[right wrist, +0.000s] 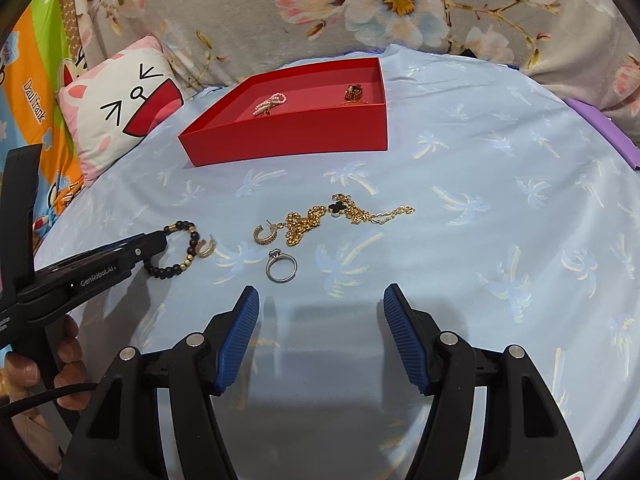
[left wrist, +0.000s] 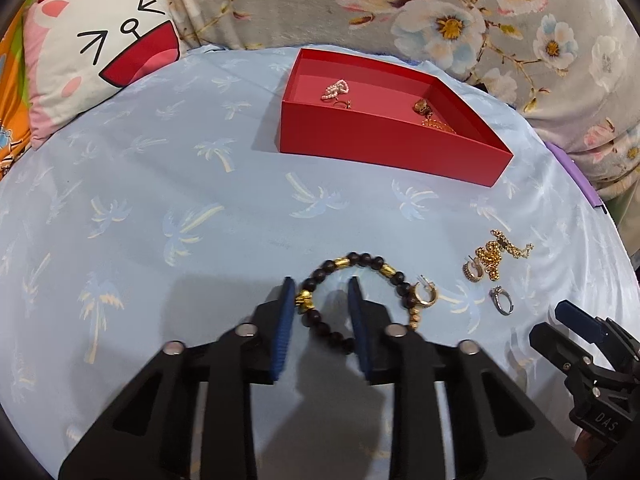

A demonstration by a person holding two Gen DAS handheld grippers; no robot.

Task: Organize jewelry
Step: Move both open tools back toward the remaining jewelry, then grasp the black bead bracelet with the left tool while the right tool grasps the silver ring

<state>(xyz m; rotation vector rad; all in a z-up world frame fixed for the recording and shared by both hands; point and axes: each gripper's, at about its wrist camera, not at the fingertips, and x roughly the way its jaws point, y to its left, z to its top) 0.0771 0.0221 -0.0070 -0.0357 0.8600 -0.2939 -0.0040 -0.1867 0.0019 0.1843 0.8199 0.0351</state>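
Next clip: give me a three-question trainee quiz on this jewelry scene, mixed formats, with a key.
1. True or false: the left gripper has its fingers straddling one side of the beaded bracelet.
2. Multiple choice: the silver ring lies (A) in the red box, (B) on the blue cloth, (C) between the right gripper fingers.
3. Fill in: the gold chain necklace carries a black ____-shaped charm.

Key: 1 true; 2 B; 3 clover.
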